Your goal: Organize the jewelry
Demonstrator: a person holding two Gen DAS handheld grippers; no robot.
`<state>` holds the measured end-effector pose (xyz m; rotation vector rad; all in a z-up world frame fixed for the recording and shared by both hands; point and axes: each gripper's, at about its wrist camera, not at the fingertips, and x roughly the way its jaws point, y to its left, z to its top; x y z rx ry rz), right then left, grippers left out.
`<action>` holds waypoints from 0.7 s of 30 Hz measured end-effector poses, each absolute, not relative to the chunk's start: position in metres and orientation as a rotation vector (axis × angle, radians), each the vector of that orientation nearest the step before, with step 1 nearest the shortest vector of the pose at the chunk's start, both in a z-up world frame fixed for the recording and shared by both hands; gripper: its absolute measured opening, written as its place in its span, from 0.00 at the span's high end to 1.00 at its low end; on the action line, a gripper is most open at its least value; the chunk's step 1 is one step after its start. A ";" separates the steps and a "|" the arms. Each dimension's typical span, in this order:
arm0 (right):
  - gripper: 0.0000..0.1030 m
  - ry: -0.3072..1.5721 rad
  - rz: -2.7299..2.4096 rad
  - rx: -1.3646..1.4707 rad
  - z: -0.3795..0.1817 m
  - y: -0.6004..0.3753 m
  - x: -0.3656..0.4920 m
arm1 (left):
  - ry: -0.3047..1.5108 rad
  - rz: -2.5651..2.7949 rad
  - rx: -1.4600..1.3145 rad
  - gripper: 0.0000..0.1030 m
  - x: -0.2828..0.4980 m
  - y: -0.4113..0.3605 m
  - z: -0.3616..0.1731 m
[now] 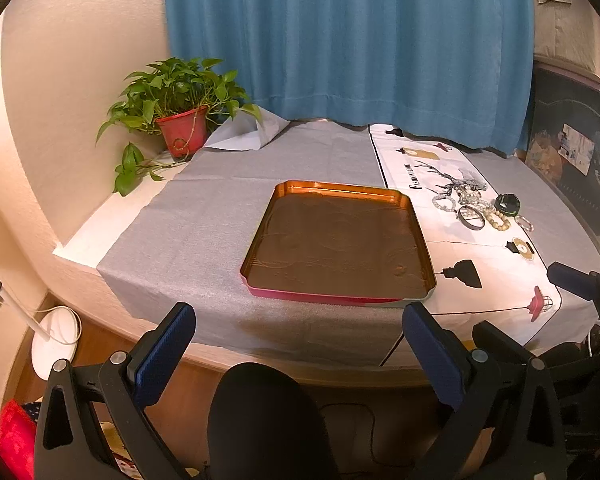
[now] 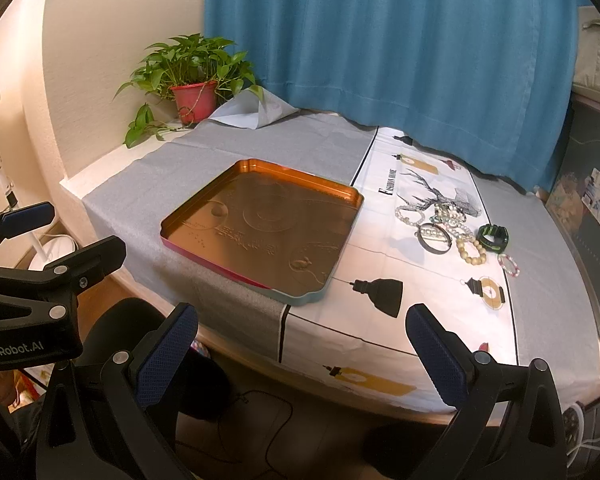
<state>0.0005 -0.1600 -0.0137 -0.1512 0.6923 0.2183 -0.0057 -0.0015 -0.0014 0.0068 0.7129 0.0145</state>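
Lying in a loose heap at right of frame, the jewelry pile [image 2: 456,232] waits on the printed white cloth [image 2: 420,320].
Beaded bracelets, a dark metal bangle [image 2: 434,238] and a chunky black-and-green watch [image 2: 493,237] cluster just beside a shallow copper-toned tin tray [image 2: 260,228], which is bare and embossed, on grey woven fabric. Low in the frame, the left gripper [image 1: 298,350] and the right gripper [image 2: 302,350] both hover spread wide, gripping nothing.
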 end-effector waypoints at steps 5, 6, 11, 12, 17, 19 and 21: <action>0.00 0.693 0.217 -0.149 -0.014 -0.160 0.001 | 0.712 0.015 0.008 0.00 -0.006 -0.002 -0.002; 0.00 0.692 0.218 -0.150 -0.014 -0.160 0.001 | 0.711 0.016 0.008 0.00 -0.007 -0.002 -0.002; 0.00 0.691 0.219 -0.151 -0.013 -0.160 0.001 | 0.713 0.015 0.010 0.00 -0.006 -0.002 -0.002; 0.00 0.691 0.219 -0.152 -0.013 -0.160 0.001 | 0.713 0.015 0.010 0.00 -0.006 -0.002 -0.002; 0.00 0.692 0.219 -0.150 -0.013 -0.161 0.001 | 0.713 0.015 0.011 0.00 -0.005 0.003 -0.003; 0.00 0.693 0.219 -0.149 -0.013 -0.161 0.001 | 0.713 0.015 0.012 0.00 -0.005 0.004 -0.003; 0.00 0.692 0.218 -0.149 -0.013 -0.161 0.001 | 0.713 0.016 0.014 0.00 -0.006 0.004 -0.003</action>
